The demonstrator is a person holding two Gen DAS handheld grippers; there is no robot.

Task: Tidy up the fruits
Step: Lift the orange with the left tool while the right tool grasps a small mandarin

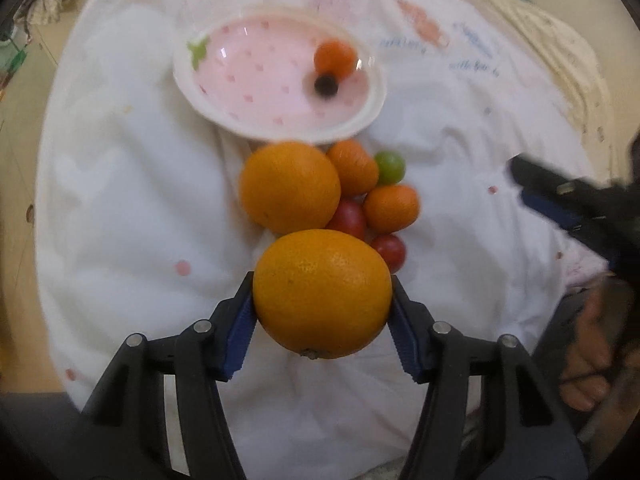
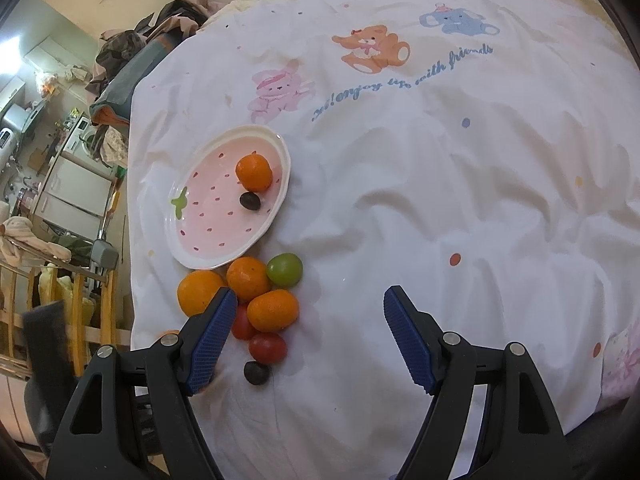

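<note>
My left gripper (image 1: 322, 280) is shut on a large orange (image 1: 322, 294), its blue pads pressed against both sides. Just beyond lies a second large orange (image 1: 290, 186) with two mandarins (image 1: 352, 166), a green grape (image 1: 390, 167) and two red tomatoes (image 1: 390, 250). Behind them the pink strawberry plate (image 1: 224, 92) holds a mandarin (image 1: 334, 58) and a dark grape (image 1: 326, 85). My right gripper (image 2: 311, 292) hangs open and holds nothing, to the right of the pile (image 2: 273, 310). A dark grape (image 2: 256, 372) lies loose on the sheet near its left finger.
Everything sits on a wrinkled white bedsheet (image 2: 440, 200) printed with bears and lettering. The bed's edge runs down the left, past a wooden rail (image 2: 80, 300) and a cluttered room. A person's hand (image 1: 588, 360) shows at the lower right of the left wrist view.
</note>
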